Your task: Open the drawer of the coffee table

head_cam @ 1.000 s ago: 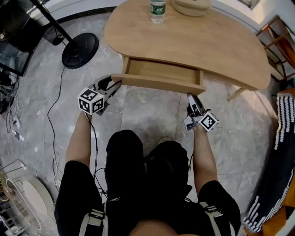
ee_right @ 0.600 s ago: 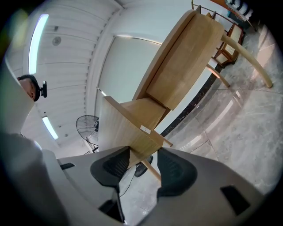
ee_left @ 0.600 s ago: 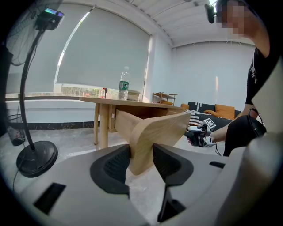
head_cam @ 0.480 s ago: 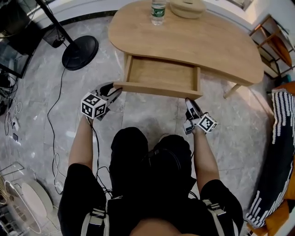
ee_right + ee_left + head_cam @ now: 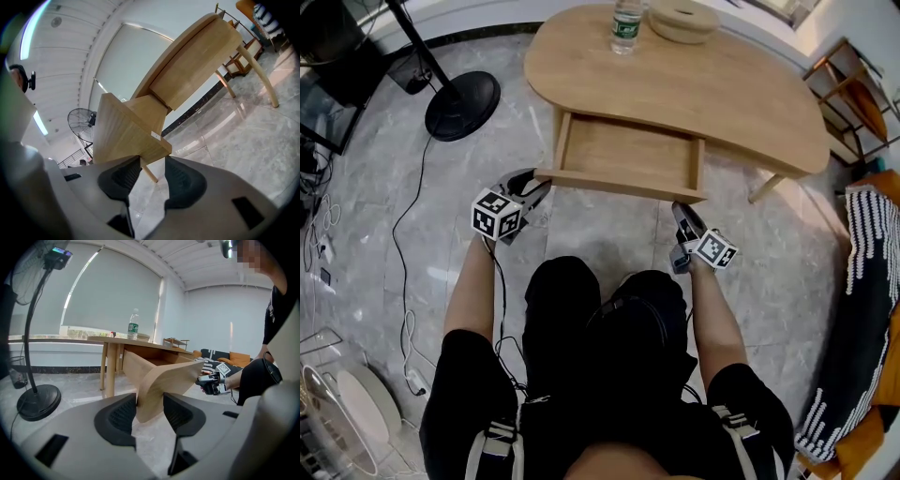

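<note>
The light wooden coffee table point(image 5: 722, 84) has its drawer point(image 5: 628, 150) pulled well out, and the inside looks empty. My left gripper point(image 5: 539, 187) is at the left end of the drawer front point(image 5: 619, 185). In the left gripper view that panel point(image 5: 173, 378) fills the gap of the left gripper point(image 5: 150, 399); both pads touch it while the jaws are opening. My right gripper point(image 5: 680, 208) is at the right end. There the panel's lower corner point(image 5: 126, 136) sits just above the tips of the right gripper point(image 5: 152, 161), bare floor shows between the pads, and the jaws are closing.
A water bottle point(image 5: 624, 23) and a shallow wooden bowl point(image 5: 684, 19) stand at the table's far edge. A floor fan's black base point(image 5: 462, 105) is at the left, with cables point(image 5: 408, 244) trailing over the marble floor. A striped cloth point(image 5: 867, 281) and a wooden rack point(image 5: 853, 94) are at the right.
The drawer has slid further out of the table. Both grippers have moved back toward the person with its front panel.
</note>
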A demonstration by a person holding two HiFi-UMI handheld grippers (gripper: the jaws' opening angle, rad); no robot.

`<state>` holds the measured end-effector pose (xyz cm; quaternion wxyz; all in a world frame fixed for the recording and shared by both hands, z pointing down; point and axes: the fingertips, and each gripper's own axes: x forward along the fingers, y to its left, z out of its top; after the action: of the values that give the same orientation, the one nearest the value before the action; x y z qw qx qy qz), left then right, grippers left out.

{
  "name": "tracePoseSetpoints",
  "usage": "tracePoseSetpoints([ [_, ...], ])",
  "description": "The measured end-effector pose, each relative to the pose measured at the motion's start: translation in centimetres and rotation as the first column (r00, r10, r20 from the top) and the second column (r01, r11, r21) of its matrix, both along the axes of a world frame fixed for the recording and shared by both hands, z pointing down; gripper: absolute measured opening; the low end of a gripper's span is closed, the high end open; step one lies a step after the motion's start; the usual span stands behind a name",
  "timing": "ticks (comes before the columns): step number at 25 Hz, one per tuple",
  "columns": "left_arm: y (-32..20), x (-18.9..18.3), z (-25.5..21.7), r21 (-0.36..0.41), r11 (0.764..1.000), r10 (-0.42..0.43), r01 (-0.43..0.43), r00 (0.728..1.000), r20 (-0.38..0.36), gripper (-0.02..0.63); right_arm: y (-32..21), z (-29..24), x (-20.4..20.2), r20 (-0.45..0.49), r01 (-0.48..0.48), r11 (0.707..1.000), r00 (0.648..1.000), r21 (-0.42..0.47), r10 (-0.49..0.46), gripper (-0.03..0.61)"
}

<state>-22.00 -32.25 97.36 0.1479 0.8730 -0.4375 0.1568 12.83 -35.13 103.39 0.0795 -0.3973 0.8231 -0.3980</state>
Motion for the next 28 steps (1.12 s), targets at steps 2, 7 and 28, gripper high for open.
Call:
tracePoseSetpoints([
  [2,0.3,-0.4,0.1,-0.006,1.000,-0.029,0.029,0.999,-0.012,0.190,0.4,0.4,0.3,-0.051,-0.010,1.000,0.999,-0.008,0.010,0.136],
  [7,1.5,-3.0,-1.2,0.021,0.988,-0.154,0.155,0.987,-0.051,0.210,2.3,-0.3,2.3,-0.220,-0.035,0.999,0.975,0.019,0.039,0.164],
  [28,5.5,2.9,-26.3,0.481,0.803,-0.398,0.353,0.917,-0.009,0.021,4.8,-32.9,-3.4,-0.389,-0.154,0.747,0.775,0.647,0.497,0.014],
])
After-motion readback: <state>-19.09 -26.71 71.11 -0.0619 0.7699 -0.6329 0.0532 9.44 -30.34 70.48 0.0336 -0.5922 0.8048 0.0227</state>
